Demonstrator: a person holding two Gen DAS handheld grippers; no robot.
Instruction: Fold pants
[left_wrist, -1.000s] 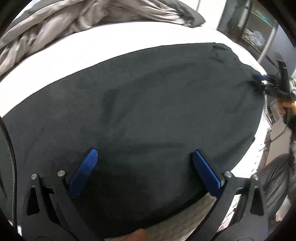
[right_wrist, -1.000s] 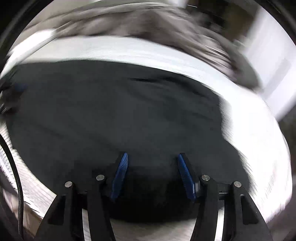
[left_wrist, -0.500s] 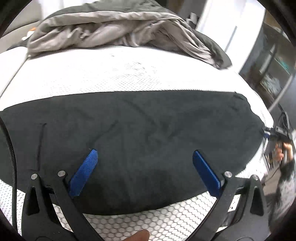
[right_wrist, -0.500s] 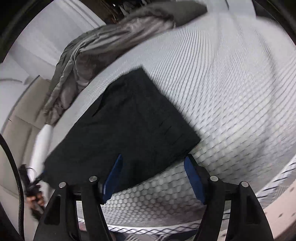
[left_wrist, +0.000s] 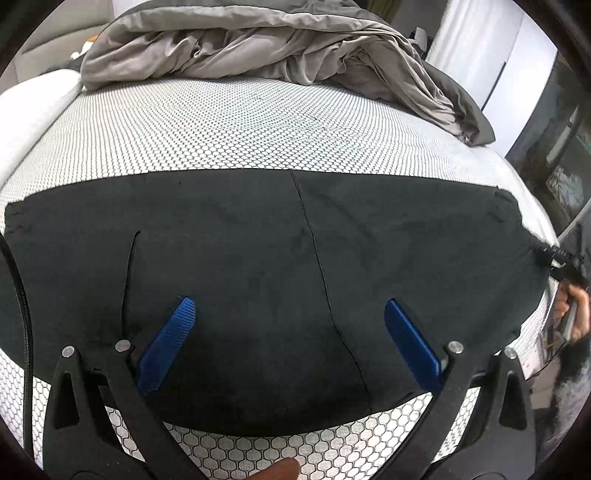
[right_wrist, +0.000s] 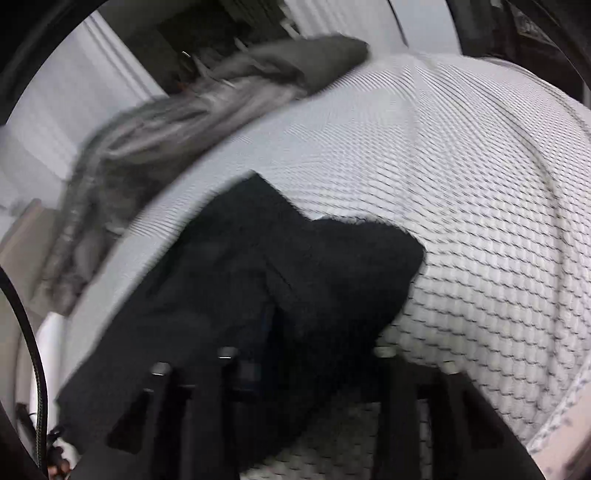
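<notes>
pants (left_wrist: 258, 266) no readable label | left tool (left_wrist: 288, 347) apart, empty | right tool (right_wrist: 306, 354) closing on pants edge

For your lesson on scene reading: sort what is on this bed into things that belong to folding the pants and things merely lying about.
Belongs to the job:
black pants
left gripper
right gripper, jaws closing at the pants' end

Lying about:
grey blanket
</notes>
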